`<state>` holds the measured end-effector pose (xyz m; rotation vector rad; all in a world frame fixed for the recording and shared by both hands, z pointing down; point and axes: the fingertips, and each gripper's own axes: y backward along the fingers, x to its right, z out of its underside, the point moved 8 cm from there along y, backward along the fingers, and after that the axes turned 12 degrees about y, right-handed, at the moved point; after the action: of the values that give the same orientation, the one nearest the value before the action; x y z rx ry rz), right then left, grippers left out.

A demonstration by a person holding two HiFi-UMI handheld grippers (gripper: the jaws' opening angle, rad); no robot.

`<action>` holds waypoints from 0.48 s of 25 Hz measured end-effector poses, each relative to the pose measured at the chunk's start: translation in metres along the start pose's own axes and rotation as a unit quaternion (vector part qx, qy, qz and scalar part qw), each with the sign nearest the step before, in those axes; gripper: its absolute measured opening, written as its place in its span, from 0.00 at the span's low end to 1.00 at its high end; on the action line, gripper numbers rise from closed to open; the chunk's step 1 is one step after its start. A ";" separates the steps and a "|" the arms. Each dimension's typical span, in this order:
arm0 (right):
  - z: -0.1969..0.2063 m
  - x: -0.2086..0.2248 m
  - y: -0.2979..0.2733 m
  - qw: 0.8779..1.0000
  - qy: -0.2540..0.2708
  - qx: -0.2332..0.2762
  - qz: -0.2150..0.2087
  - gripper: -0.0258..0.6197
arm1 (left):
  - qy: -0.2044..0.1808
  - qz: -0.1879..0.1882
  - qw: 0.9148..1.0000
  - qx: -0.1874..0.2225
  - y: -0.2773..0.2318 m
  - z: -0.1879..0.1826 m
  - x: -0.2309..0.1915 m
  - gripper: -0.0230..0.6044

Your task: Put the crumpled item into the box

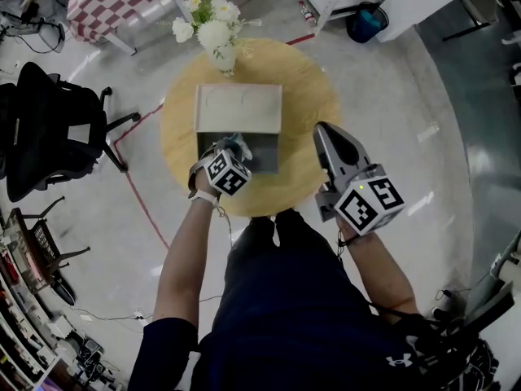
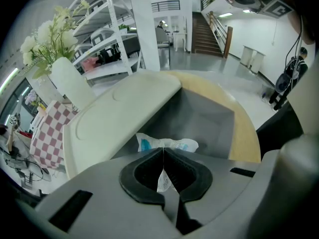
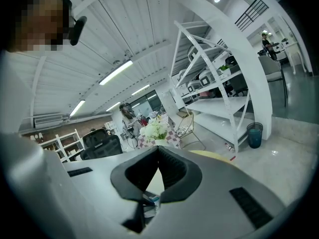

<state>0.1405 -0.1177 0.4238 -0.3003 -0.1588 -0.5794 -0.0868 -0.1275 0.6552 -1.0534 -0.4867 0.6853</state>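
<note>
Both pairs of jaws are together. The left gripper [image 2: 163,149] pinches the crumpled item [image 2: 169,144], the box [image 2: 209,118] just beyond its tips; the right gripper [image 3: 158,148] holds nothing.

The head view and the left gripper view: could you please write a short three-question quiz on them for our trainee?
1. True or false: the lid of the box is closed.
2. What does the left gripper hold? A) a flower B) a crumpled white wrapper C) nothing
3. Fill in: the vase of white flowers stands on the round table just behind the ____.
Key: 1 false, the lid stands open. 2 B, pinched between shut jaws over the open box. 3 box.
</note>
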 end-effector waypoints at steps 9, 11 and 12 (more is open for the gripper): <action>-0.001 -0.001 0.001 1.000 0.002 0.001 -0.001 0.04 | 0.024 -0.013 1.000 0.001 0.004 -0.002 -0.004 0.24; -0.003 -0.003 0.000 1.000 0.003 0.003 -0.006 0.04 | 0.032 -0.019 0.999 0.010 0.011 -0.004 -0.006 0.25; -0.003 -0.004 0.000 1.000 0.003 0.003 -0.008 0.04 | 0.036 -0.023 0.999 0.016 0.015 -0.006 -0.006 0.25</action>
<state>0.1373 -0.1167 0.4198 -0.2907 -0.1568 -0.5961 -0.0917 -0.1307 0.6391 -1.0306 -0.4338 0.6109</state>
